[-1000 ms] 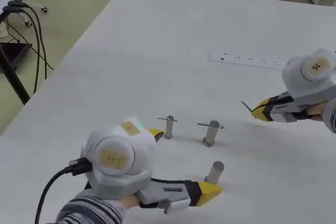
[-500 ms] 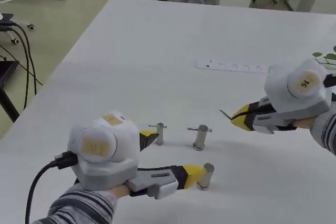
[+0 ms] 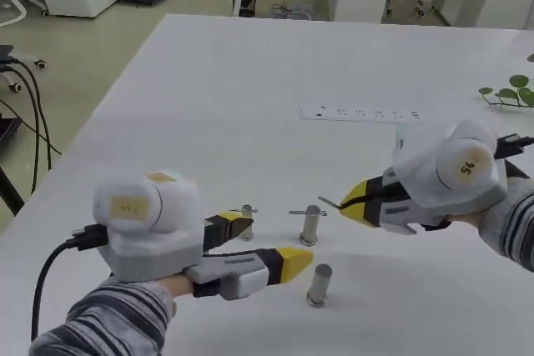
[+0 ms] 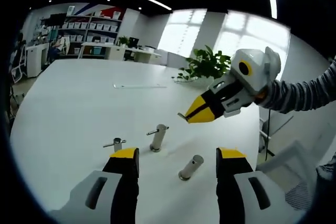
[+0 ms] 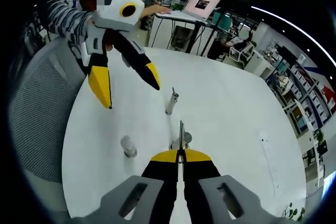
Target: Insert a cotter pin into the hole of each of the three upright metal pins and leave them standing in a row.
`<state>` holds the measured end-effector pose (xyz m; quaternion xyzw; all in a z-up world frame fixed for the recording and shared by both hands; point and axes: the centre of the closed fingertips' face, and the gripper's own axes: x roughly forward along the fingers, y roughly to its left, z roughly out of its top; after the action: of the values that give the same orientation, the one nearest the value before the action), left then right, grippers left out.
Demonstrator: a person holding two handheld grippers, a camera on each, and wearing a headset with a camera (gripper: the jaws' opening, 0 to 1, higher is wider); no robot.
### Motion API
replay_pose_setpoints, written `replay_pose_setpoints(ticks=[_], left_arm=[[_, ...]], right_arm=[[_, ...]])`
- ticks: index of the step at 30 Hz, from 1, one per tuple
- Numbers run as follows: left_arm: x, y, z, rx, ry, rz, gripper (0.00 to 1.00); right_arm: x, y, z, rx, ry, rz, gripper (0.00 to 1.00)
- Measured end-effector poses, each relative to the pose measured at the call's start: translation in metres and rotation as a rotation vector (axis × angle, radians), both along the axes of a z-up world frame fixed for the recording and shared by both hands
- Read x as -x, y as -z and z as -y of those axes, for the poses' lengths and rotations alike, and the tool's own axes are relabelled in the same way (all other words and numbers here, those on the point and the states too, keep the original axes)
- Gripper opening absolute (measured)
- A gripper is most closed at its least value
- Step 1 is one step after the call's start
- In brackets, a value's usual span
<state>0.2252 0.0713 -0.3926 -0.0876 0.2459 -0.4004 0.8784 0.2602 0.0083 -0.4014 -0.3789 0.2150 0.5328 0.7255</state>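
Three upright metal pins stand on the white table. The left pin (image 3: pixel 247 222) and the middle pin (image 3: pixel 310 224) each carry a cotter pin through the top. The near pin (image 3: pixel 319 283) (image 4: pixel 190 166) (image 5: pixel 127 146) has none. My left gripper (image 3: pixel 267 243) (image 4: pixel 177 153) is open, its jaws spread just left of the near pin. My right gripper (image 3: pixel 344 202) (image 5: pixel 181 156) is shut on a thin cotter pin (image 3: pixel 327 203) (image 5: pixel 181 134), whose tip hangs just above and to the right of the middle pin.
A white power strip (image 3: pixel 359 113) (image 4: pixel 139 85) lies farther back on the table (image 3: pixel 209 106). A green plant sprig (image 3: pixel 509 93) sits at the right edge. Chairs and floor lie beyond the table's far and left edges.
My right gripper has carried the cotter pin leftward, close to the middle pin. The left gripper's near jaw has drawn back slightly from the near pin. The camera has shifted.
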Motion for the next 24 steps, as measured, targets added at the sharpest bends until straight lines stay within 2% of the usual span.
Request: replay_pose_setpoints(ticks=[14, 20, 24], left_arm=[[0.003, -0.005, 0.017, 0.127, 0.005, -0.101, 0.34], [0.006, -0.003, 0.019, 0.149, 0.004, -0.142, 0.21], [0.008, -0.004, 0.021, 0.182, 0.003, -0.164, 0.13]], right_arm=[[0.030, 0.003, -0.017, 0.049, -0.161, 0.061, 0.00], [0.040, 0.001, -0.023, 0.060, -0.204, 0.083, 0.00], [0.045, -0.002, -0.027, 0.064, -0.231, 0.095, 0.00]])
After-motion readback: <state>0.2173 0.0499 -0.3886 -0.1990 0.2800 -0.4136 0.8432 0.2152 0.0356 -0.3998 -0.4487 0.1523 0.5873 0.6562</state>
